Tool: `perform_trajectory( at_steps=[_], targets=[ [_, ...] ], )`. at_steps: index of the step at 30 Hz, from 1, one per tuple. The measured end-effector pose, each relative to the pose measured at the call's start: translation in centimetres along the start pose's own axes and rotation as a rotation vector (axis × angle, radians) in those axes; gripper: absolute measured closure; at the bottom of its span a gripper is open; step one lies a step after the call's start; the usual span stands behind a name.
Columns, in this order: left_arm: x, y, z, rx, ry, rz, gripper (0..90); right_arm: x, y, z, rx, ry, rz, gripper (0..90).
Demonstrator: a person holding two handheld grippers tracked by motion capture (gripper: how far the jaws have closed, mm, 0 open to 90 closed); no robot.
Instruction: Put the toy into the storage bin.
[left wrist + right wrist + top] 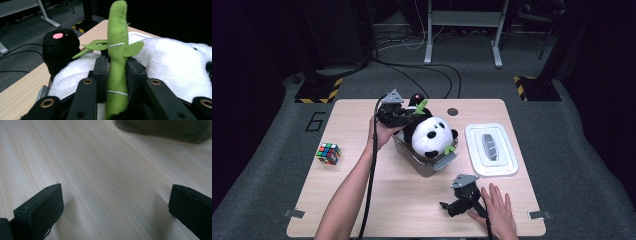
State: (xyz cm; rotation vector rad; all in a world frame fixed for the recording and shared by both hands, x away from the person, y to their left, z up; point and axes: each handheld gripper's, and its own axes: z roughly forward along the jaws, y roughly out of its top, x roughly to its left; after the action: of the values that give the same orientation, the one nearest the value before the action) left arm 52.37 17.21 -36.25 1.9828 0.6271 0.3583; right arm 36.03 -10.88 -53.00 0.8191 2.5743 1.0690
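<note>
A black-and-white plush panda lies in a clear plastic bin at the table's middle, bulging above its rim. My left gripper reaches it from the left. In the left gripper view the gripper is shut on the panda's green bamboo stalk, whose leaves stick out above the pads. A black paw with a pink pad rises to the left of the white body. My right gripper lies on the table near the front edge, open over bare wood, with a hand flat beside it.
The bin's white lid lies flat to the right of the bin. A Rubik's cube sits near the table's left edge. The bin's dark base stands ahead of the right gripper. Cables and stand legs cross the floor behind the table.
</note>
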Motion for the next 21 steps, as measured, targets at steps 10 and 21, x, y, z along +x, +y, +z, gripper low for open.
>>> perform_trajectory(
  at_steps=[10,21],
  targets=[
    [0.0,0.1,-1.2,0.000,0.048,-0.094,30.3,0.0,0.0,0.0,0.000,0.000,0.000,0.0],
    [-1.9,2.1,-0.8,0.024,0.015,-0.064,16.2,0.0,0.0,0.0,0.001,0.003,-0.001,0.0]
  ],
)
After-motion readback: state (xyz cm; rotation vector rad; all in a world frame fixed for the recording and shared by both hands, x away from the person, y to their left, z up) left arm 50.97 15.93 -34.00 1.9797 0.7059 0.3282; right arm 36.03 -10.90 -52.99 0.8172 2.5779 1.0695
